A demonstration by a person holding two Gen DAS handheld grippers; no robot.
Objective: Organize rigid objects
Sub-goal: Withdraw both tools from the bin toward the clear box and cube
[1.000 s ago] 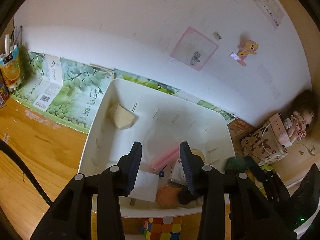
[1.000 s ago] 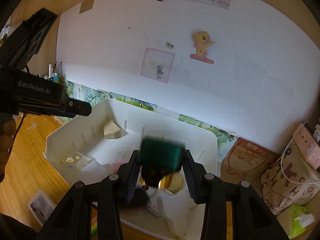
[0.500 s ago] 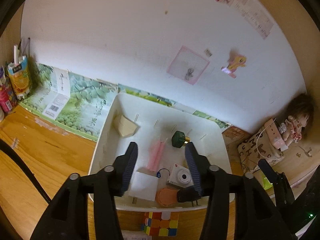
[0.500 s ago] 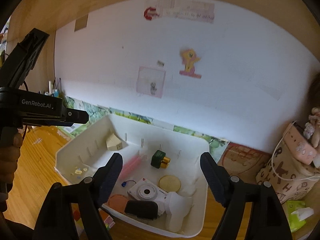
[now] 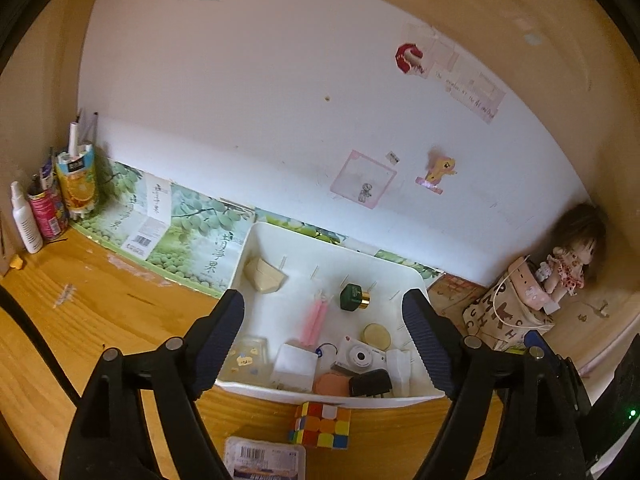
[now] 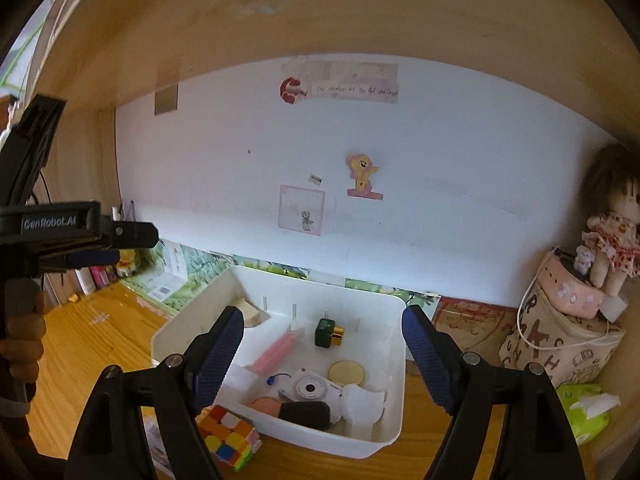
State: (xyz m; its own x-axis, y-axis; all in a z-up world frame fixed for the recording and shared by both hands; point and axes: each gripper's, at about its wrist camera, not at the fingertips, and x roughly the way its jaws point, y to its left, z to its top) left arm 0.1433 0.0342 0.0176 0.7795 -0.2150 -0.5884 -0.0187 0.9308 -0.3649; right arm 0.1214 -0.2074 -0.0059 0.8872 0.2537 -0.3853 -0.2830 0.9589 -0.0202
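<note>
A white bin sits on the wooden desk against the wall. In it lie a green bottle with a gold cap, pink sticks, a white toy camera, a beige wedge, a round beige disc and a black block. A Rubik's cube lies on the desk in front of the bin. My left gripper and right gripper are both wide open and empty, held back above the bin's near side.
A barcode-labelled packet lies in front of the cube. Drink cartons and a can stand at the far left. A patterned bag with a doll on it stands at the right, with a green tissue pack by it.
My right gripper opened and let the green bottle go into the bin, then drew back. My left gripper also opened wide and pulled back and up from the bin.
</note>
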